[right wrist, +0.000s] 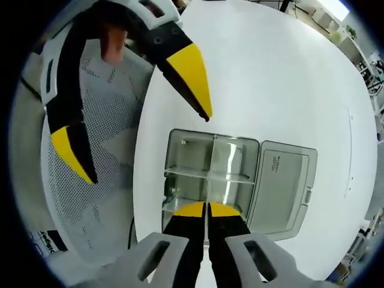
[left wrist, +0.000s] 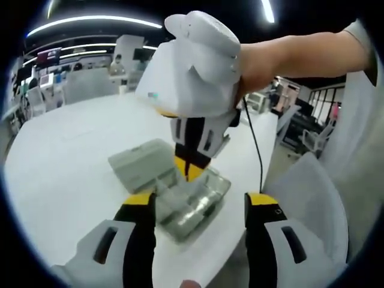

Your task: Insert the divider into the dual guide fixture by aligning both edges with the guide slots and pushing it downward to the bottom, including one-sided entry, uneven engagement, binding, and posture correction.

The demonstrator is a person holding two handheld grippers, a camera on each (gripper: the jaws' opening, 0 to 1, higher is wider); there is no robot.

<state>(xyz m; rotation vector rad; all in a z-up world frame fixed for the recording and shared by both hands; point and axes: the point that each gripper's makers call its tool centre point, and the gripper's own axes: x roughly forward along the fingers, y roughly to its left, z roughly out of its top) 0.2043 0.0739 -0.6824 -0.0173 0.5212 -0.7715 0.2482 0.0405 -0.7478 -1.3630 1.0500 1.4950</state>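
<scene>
A: Divider [right wrist: 208, 174]?
B: Upright in the open compartment box [right wrist: 186, 180], long axis running straight ahead from the right gripper [right wrist: 208, 208], clenched on its near edge.
A: Left gripper [left wrist: 201, 201]?
B: Parted, empty. Slots unreadable.

You are working in a large open-plan office or lab hall. Long strip lights [left wrist: 90, 21] run across a dark ceiling, and rows of desks [left wrist: 36, 90] with chairs and screens stand in the background. Your own spot is a big white round table [left wrist: 66, 162], with a mesh-backed office chair [right wrist: 102, 156] just beside it.
</scene>
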